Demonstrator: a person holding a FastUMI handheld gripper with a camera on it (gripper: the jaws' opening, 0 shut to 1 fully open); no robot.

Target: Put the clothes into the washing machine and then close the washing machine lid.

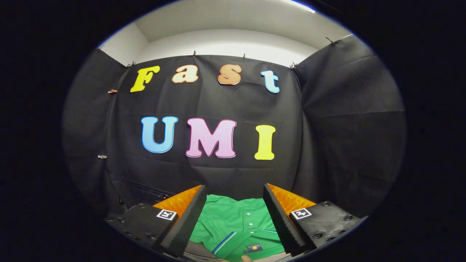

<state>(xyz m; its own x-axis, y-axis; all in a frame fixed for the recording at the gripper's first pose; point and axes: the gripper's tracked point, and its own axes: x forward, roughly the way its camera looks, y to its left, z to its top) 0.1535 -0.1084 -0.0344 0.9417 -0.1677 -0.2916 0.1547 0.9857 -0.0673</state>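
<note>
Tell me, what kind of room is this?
Probably a small recording booth, not a home: black cloth walls clipped up on all sides, and an open gripper held over a green shirt.

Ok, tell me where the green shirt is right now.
In the gripper view, the green shirt lies flat below the gripper, showing between its two open fingers, in front of the black cloth wall.

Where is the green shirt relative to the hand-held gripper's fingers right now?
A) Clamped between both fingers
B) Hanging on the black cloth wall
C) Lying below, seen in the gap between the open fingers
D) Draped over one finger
C: the green shirt lies spread flat below the hand-held gripper, whose fingers stand wide apart and press on nothing.
</note>
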